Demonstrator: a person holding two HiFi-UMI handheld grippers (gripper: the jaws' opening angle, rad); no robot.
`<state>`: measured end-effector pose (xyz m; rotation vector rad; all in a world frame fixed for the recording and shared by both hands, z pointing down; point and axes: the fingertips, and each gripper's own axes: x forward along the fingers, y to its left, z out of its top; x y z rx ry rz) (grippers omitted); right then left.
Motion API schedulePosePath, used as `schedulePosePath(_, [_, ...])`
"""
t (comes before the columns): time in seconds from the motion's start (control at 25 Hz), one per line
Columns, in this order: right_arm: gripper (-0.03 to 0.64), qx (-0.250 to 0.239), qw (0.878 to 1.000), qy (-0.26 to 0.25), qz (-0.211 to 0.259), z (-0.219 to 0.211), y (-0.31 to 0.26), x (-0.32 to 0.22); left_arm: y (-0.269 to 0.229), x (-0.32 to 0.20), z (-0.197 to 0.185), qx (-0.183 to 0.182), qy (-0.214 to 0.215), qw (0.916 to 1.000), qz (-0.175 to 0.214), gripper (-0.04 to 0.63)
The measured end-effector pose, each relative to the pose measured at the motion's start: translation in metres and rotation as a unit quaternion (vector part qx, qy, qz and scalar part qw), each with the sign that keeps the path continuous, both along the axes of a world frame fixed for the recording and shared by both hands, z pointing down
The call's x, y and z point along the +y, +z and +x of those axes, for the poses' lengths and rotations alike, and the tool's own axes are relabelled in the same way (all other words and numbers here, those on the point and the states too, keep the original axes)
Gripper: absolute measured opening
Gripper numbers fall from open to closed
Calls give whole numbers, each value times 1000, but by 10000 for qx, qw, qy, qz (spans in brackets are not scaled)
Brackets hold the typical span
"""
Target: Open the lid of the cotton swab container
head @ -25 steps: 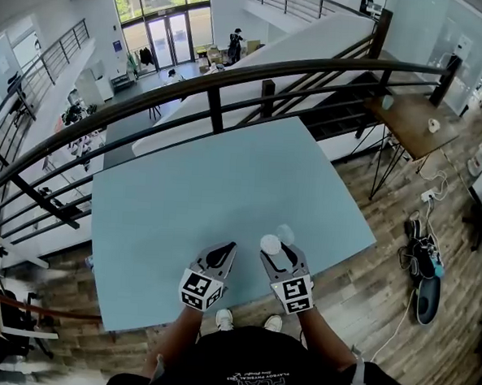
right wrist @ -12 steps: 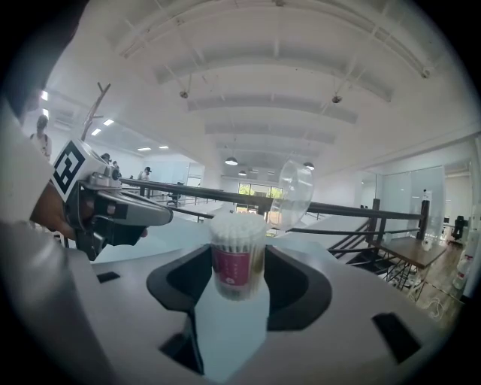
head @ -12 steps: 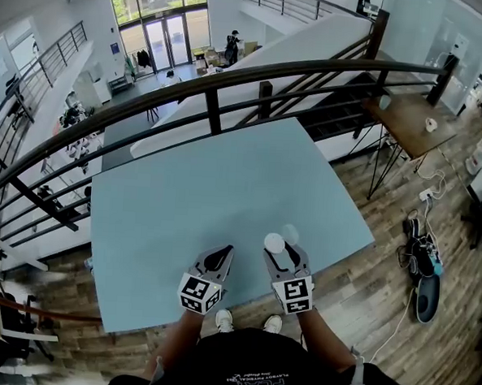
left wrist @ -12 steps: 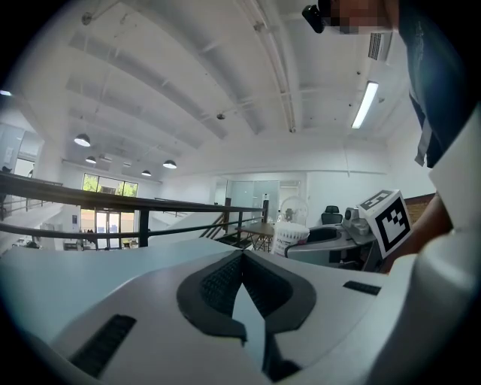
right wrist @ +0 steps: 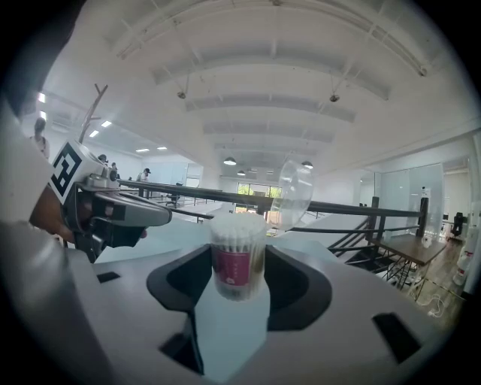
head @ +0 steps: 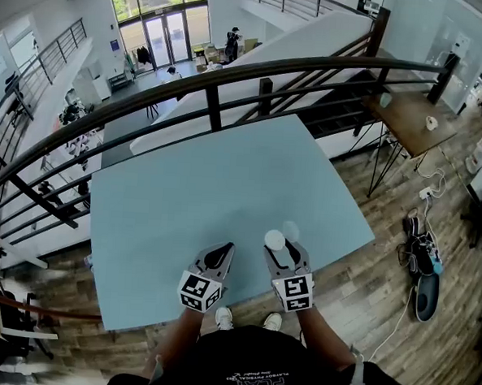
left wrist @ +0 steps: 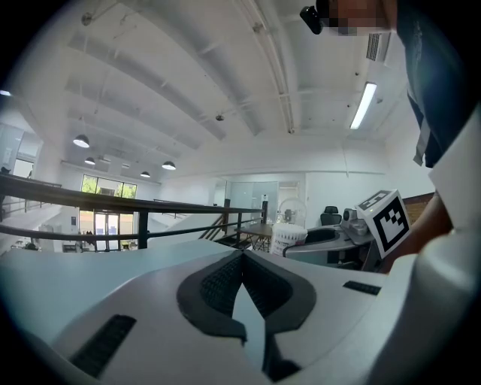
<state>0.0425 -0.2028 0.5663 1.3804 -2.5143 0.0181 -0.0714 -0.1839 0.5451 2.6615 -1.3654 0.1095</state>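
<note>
A small clear cotton swab container (right wrist: 238, 256) with a pink label stands on the pale blue table (head: 209, 177), full of white swabs. Its clear round lid (right wrist: 291, 194) is flipped up and leans back to the right. My right gripper (right wrist: 239, 265) is shut on the container, one pad pressing each side of it. In the head view the container (head: 275, 241) sits at the right gripper's (head: 277, 248) tips with the lid (head: 290, 230) beyond it. My left gripper (head: 224, 249) rests just to the left, shut and empty; its tips (left wrist: 242, 259) meet. The container (left wrist: 289, 237) also shows in the left gripper view.
The table's near edge (head: 242, 303) runs just under both grippers. A dark railing (head: 232, 73) runs behind the table's far side. A brown side table (head: 412, 117) stands at the right, over a wooden floor (head: 391, 262) with cables and shoes.
</note>
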Motion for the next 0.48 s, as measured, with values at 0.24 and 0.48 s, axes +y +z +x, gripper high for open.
schedulePosePath(0.24, [227, 16, 10000, -30, 57, -3, -2, -3, 7, -4, -4, -31, 3, 10000, -58, 12])
schedulePosePath(0.48, [227, -50, 10000, -30, 26, -8, -7, 0, 7, -3, -9, -64, -14, 9999, -87, 12])
